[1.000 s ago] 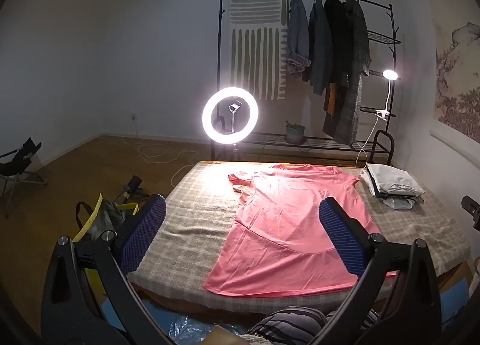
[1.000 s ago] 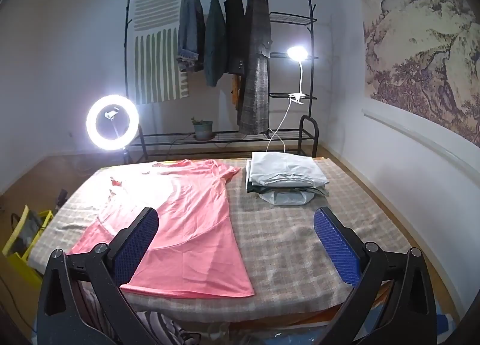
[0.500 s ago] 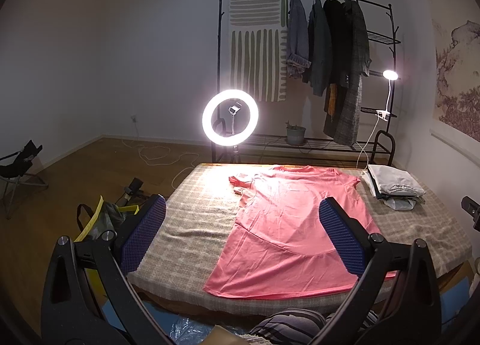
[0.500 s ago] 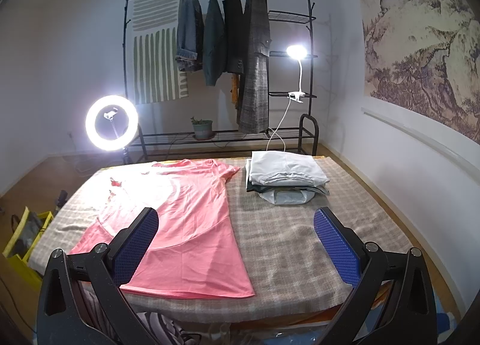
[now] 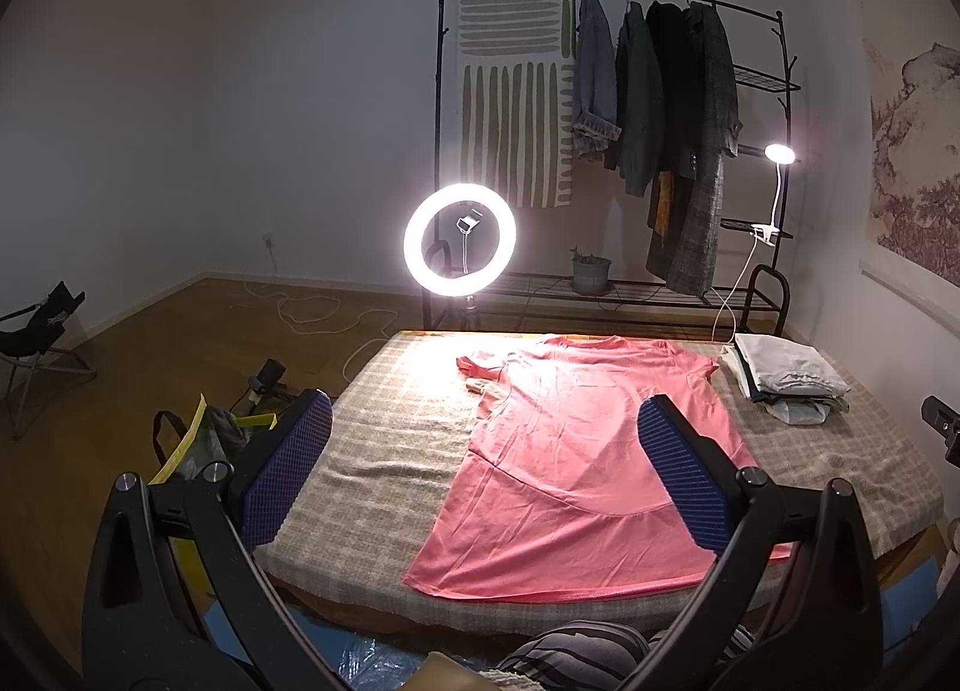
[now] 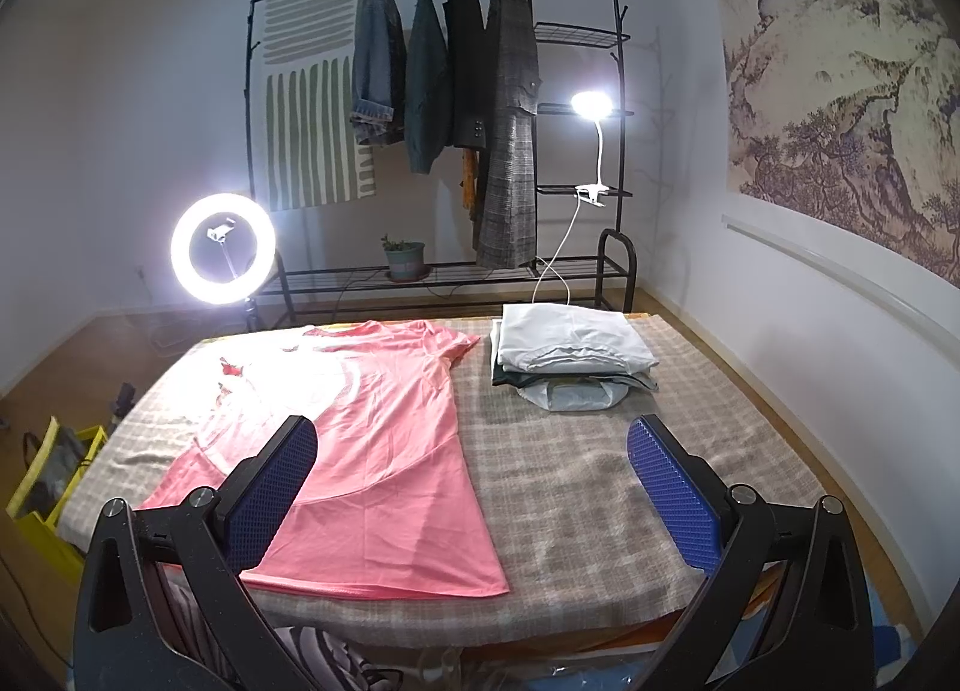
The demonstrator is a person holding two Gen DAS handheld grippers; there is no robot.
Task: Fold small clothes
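A pink T-shirt (image 5: 576, 451) (image 6: 372, 451) lies spread flat on the checked blanket (image 5: 390, 439) (image 6: 576, 469), hem toward me, its left sleeve crumpled. A stack of folded clothes (image 5: 786, 376) (image 6: 570, 349) sits at the back right of the blanket. My left gripper (image 5: 486, 451) hangs open above the near edge, over the shirt's left half, with nothing between its blue pads. My right gripper (image 6: 474, 469) is also open and empty, held above the shirt's right hem and the bare blanket.
A lit ring light (image 5: 459, 247) (image 6: 223, 248) stands behind the far edge. A clothes rack (image 5: 648, 108) (image 6: 444, 78) with hanging jackets and a clip lamp (image 6: 591, 105) lines the back wall. A yellow bag (image 5: 198, 439) sits on the floor at left. Striped cloth (image 5: 576, 649) lies below the near edge.
Both views have tilted very slightly; the shirt and the folded stack lie as before, and both grippers remain open.
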